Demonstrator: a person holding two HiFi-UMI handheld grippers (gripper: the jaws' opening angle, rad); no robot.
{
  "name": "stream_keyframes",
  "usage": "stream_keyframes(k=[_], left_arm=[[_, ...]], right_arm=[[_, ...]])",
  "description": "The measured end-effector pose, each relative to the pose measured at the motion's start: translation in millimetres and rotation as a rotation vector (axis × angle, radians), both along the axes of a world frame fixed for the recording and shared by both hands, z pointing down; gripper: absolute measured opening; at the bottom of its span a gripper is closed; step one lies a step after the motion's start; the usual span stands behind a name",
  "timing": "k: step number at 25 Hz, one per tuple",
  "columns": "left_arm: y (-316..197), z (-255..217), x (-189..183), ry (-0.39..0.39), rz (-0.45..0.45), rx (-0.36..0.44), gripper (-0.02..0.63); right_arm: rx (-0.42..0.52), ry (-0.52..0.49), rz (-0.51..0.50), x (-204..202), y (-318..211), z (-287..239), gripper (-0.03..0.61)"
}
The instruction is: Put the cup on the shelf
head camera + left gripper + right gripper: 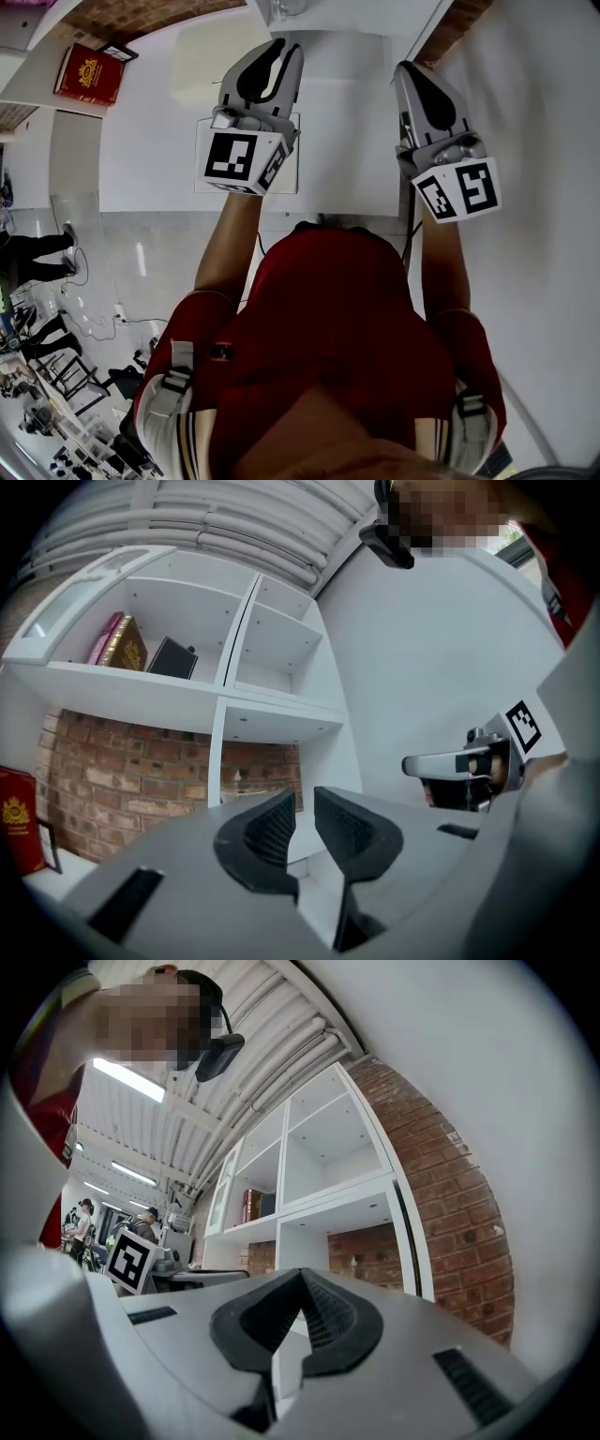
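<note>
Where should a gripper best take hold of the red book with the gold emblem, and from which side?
Probably its top edge, from above: the red book stands upright, cover facing out, so the jaws can span its thickness. A small black frame stands close beside it.

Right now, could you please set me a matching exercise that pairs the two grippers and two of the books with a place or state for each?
Things:
1. left gripper
2. right gripper
3. red book
4. brown book

Places or states:
A. in the upper left compartment of the shelf
B. jaws shut, tips together
C. standing upright by the brick wall, lower than the shelf's compartments
D. jaws apart, nothing between them

Right pairs: 1-D, 2-B, 3-C, 4-A
</note>
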State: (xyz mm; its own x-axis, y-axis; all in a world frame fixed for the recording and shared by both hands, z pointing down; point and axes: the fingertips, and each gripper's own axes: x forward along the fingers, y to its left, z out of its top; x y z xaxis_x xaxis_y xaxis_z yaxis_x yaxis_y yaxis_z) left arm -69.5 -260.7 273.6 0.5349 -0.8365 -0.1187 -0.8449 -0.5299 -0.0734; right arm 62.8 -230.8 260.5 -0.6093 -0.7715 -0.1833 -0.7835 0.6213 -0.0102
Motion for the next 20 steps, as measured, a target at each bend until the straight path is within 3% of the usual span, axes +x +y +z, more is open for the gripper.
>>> stream_keyframes(k=[2, 7, 20], left_arm=[[13, -6, 0, 0.013, 0.022, 0.019, 0.037], [39, -15, 2, 0.041, 0.077, 0.036, 0.009], [91, -20, 33, 0.036, 0.201, 0.049, 0.006]], right_arm=[[0.003, -0.002, -0.001, -2, 6, -2, -0.003], [0.011, -0.005, -0.001, -6, 20, -8, -0.003], [0.019, -0.001, 0.005, 1, 59, -7, -0.003]])
